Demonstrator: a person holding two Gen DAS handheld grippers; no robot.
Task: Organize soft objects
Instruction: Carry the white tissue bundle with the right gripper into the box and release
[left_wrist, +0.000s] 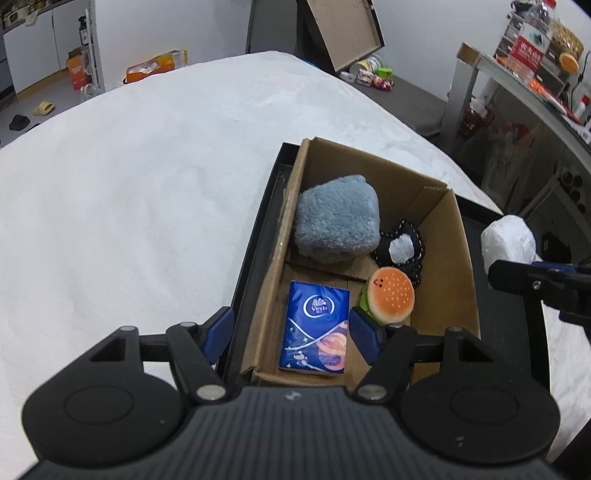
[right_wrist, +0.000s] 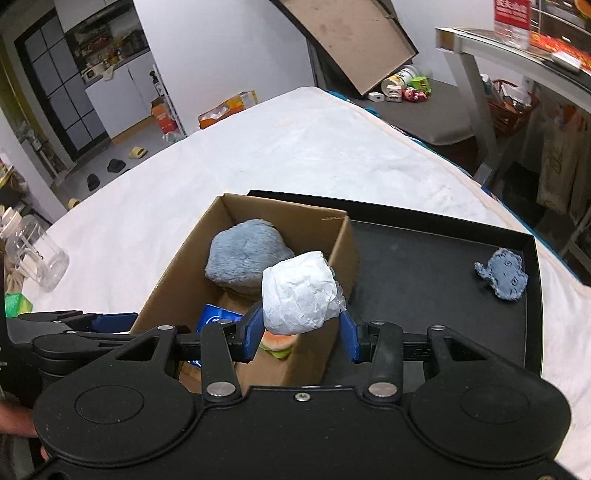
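An open cardboard box stands in a black tray on a white bed. Inside it lie a grey fluffy plush, a black-and-white soft item, a burger plush and a blue tissue pack. My left gripper hangs open above the box's near left corner, and the tissue pack shows below, between its fingers and untouched. My right gripper is shut on a white wrapped bundle, held above the box's right wall. In the left wrist view that bundle appears at the right edge.
A small blue-grey cloth toy lies at the tray's far right. A clear plastic bottle rests on the bed at the left. A glass-topped table with clutter stands to the right. A cardboard panel leans beyond the bed.
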